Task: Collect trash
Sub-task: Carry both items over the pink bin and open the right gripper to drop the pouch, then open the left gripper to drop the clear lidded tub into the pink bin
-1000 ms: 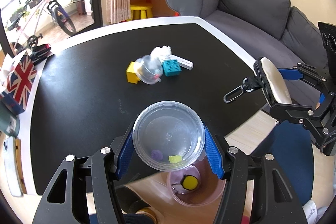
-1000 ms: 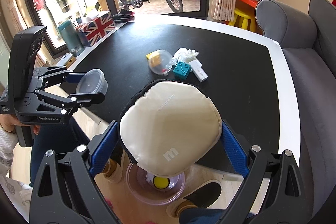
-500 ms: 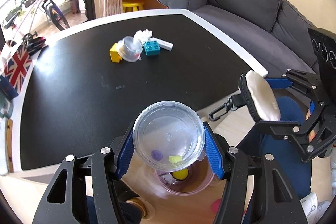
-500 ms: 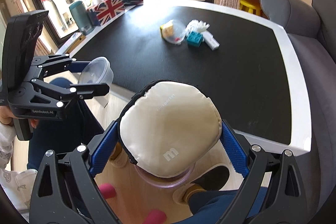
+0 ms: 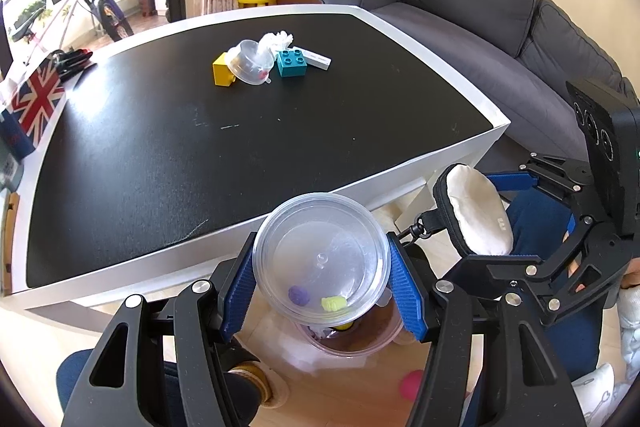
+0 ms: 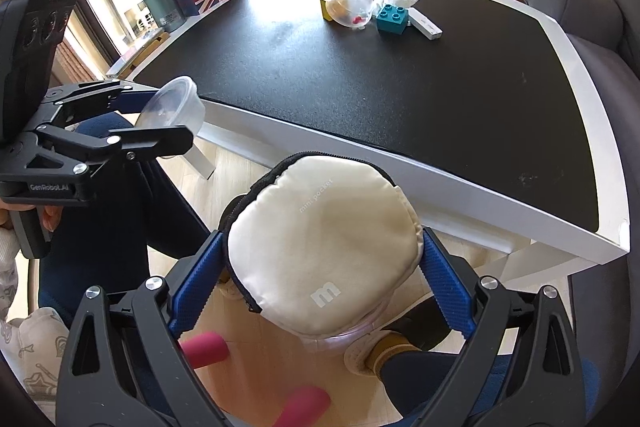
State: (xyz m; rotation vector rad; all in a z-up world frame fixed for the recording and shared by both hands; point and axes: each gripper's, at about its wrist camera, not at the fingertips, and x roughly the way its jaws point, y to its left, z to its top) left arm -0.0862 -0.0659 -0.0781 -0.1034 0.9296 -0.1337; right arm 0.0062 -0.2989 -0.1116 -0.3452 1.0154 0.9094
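My left gripper (image 5: 322, 281) is shut on a clear plastic cup (image 5: 320, 259) holding a purple and a yellow-green scrap. It hangs off the table's near edge, over a pinkish clear tub (image 5: 352, 341) on the floor. My right gripper (image 6: 320, 271) is shut on a cream round pouch (image 6: 324, 251) with a black zip, also above that tub (image 6: 344, 337). On the black table (image 5: 200, 147) lie a yellow block (image 5: 222, 73), a clear capsule half (image 5: 250, 67), crumpled tissue (image 5: 276, 41), a teal brick (image 5: 292, 63) and a white stick (image 5: 318, 58).
A grey sofa (image 5: 480, 7) stands right of the table. A Union Jack box (image 5: 34, 103) and a teal flask (image 6: 160, 3) sit at the table's left edge. The person's legs and shoe (image 6: 384, 355) are under the grippers. Pink cylinders (image 6: 204, 349) lie on the floor.
Both grippers have drawn back off the table and sunk toward the floor tub, each still holding its object. The table items now look farther away.
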